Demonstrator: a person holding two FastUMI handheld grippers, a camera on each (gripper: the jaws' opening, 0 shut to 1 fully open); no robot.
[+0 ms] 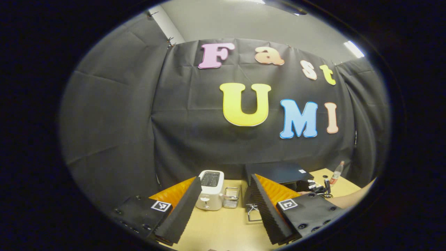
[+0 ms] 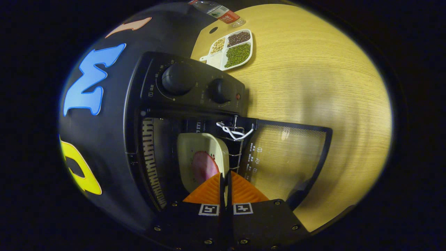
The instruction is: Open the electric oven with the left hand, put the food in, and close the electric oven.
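Table (image 2: 313, 69) light wood. Oven (image 2: 188, 87) on it, door (image 2: 289, 157) swung fully open; view rotated sideways. Inside oven, on wire rack (image 2: 237, 150): cream plate (image 2: 202, 157) holding pink round food (image 2: 204, 167). Right gripper (image 2: 224, 176) pinched tight on plate's near rim. Left gripper (image 1: 226, 198) spread wide, holding nothing, raised above table, facing toaster (image 1: 210, 190). Divided tray (image 2: 231, 48) beyond oven: green, dark, pale beans in separate sections. Bottle (image 2: 217, 10) just past tray.
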